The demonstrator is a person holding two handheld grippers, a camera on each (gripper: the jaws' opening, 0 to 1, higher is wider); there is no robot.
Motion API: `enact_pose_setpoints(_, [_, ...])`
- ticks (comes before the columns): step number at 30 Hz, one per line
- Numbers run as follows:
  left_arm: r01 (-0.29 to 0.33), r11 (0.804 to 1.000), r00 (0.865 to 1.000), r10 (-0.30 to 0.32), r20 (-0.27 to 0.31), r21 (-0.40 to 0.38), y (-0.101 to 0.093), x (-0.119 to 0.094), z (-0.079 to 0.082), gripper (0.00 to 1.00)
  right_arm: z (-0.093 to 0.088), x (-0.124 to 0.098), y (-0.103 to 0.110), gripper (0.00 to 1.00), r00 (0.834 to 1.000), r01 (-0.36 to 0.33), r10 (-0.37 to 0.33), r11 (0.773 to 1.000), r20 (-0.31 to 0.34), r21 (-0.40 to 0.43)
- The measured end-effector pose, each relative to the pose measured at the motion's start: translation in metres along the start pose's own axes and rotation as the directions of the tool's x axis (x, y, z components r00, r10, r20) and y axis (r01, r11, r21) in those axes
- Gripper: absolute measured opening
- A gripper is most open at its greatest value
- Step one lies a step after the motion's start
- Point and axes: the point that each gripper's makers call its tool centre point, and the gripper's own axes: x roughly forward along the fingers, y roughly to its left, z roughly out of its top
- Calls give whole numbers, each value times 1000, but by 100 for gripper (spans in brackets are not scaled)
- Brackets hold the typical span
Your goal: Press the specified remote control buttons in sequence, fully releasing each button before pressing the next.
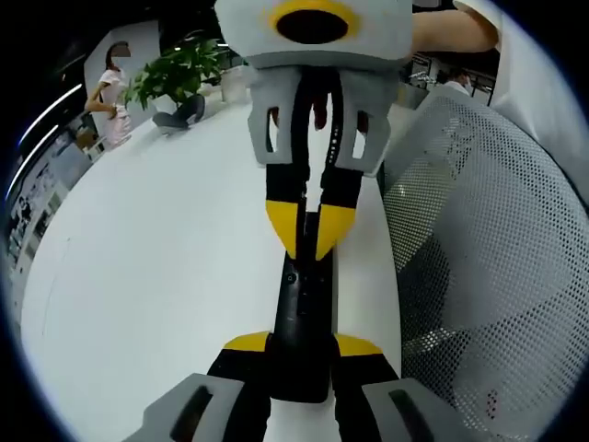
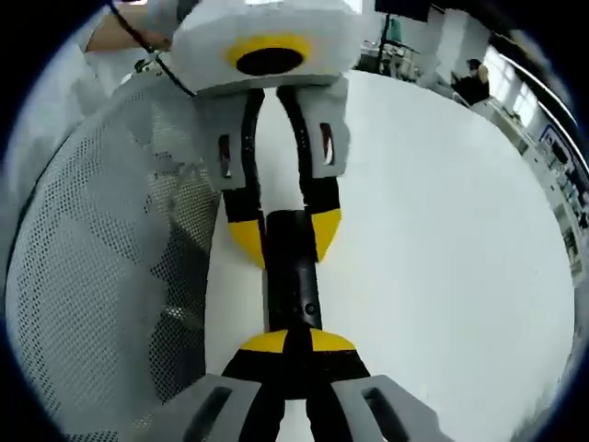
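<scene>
remote (image 1: 302, 318) lies lengthwise between the two claws, above the white table (image 1: 166, 276), near the edge beside a grey mesh chair back (image 1: 497, 258). it is slim and black, with a small round button on its top face in both views.

left claw (image 1: 302, 348): clenched on the near end of the remote, yellow tips either side of the body. seen from the right gripper view, those same tips (image 2: 283, 235) clamp the far end.

right claw (image 2: 290, 343): tips drawn together over the remote's top face, pointing down at it; in the left gripper view the two yellow points (image 1: 308, 230) meet above the body with only a thin gap. whether they touch a button yet, cannot tell. not grasping anything that i can see.

judgement: pressing step, left holds, right pokes.

how to do it well:
- keep the left grip firm and level so the remote does not rock or slide under the push.
- keep right tips drawn together as one blunt point; come straight down on the one target button, not across two.
- press short, then lift fully clear before moving along the body.
- keep the remote over the table, away from the chair edge, in both views.

background: potted plant (image 1: 175, 74) and a person (image 1: 112, 92) at the far side, well apart.
</scene>
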Motion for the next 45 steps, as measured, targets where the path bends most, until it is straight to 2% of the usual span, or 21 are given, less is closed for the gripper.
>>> enact_pose_setpoints(1, [0, 1000, 1000, 0, 1, 0, 0, 0, 0, 23, 0, 0, 1, 3, 1000, 12, -12, 1000, 11, -3])
enact_pose_setpoints(2, [0, 1000, 1000, 0, 2, 1, 0, 0, 0, 23, 0, 0, 2, 3, 999, 29, -27, 997, 28, -67])
enact_pose_setpoints(4, [3, 1000, 1000, -3, 7, 6, 0, 0, 0, 23, 0, 0, 3, 3, 998, 59, -55, 988, 32, -143])
enact_pose_setpoints(5, [4, 1000, 1000, -4, 9, 8, 0, 0, 0, 23, 0, 0, 4, 3, 997, 71, -65, 974, 33, -216])
enact_pose_setpoints(6, [6, 1000, 1000, -6, 10, 10, 0, 0, 0, 23, 0, 0, 5, 3, 997, 75, -69, 965, 33, -251])
enact_pose_setpoints(11, [7, 1000, 1000, -7, 9, 12, 0, 0, 0, 23, 1, 1, 7, 1, 999, 32, -36, 924, -6, -382])
enact_pose_setpoints(14, [7, 1000, 1000, -7, 11, 10, 0, 0, 0, 23, 2, 2, 6, 1, 999, 1, -17, 943, -44, -334])
enact_pose_setpoints(16, [7, 1000, 1000, -7, 12, 10, 0, 0, 0, 23, 1, 2, 5, 1, 998, -7, -9, 971, -63, -240])
enact_pose_setpoints(18, [7, 1000, 1000, -7, 12, 9, 0, 0, 0, 23, 2, 3, 4, 1, 997, -3, -11, 983, -74, -184])
enact_pose_setpoints(23, [12, 1000, 1000, -12, 10, 20, 0, 0, 0, 23, 2, 4, 3, 1, 993, 8, -24, 990, -113, -141])
enact_pose_setpoints(24, [12, 1000, 1000, -12, 9, 21, 0, 0, 0, 23, 2, 4, 3, 1, 994, 14, -26, 994, -108, -104])
enact_pose_setpoints(30, [11, 1000, 1000, -11, 25, 15, -1, -1, -1, 23, 4, 1, -2, 0, 999, 54, -54, 998, 0, -42])
enact_pose_setpoints(33, [5, 1000, 1000, -6, 25, 11, -1, -1, -1, 23, 5, -3, -1, 0, 999, 36, -37, 999, 33, 2])
enact_pose_setpoints(37, [6, 1000, 1000, -6, 25, 8, -1, -1, -1, 23, 10, -6, -2, 0, 997, 54, -53, 999, 52, -6])
enact_pose_setpoints(41, [4, 1000, 1000, -4, 26, 3, -1, -1, -1, 23, 7, 4, 5, 0, 1000, 3, -3, 1000, 7, -15])
enact_pose_setpoints(42, [4, 1000, 1000, -4, 26, 4, -1, -1, -1, 23, 9, 3, 3, 0, 1000, 12, -12, 997, -3, -77])
enact_pose_setpoints(43, [4, 1000, 1000, -4, 28, 5, -1, -1, -1, 23, 7, 2, 4, 0, 1000, 11, -12, 999, -24, -50])
enact_pose_setpoints(45, [5, 1000, 1000, -5, 27, 6, -1, -1, -1, 23, 8, 4, 3, 0, 999, 5, -7, 998, -41, -56])
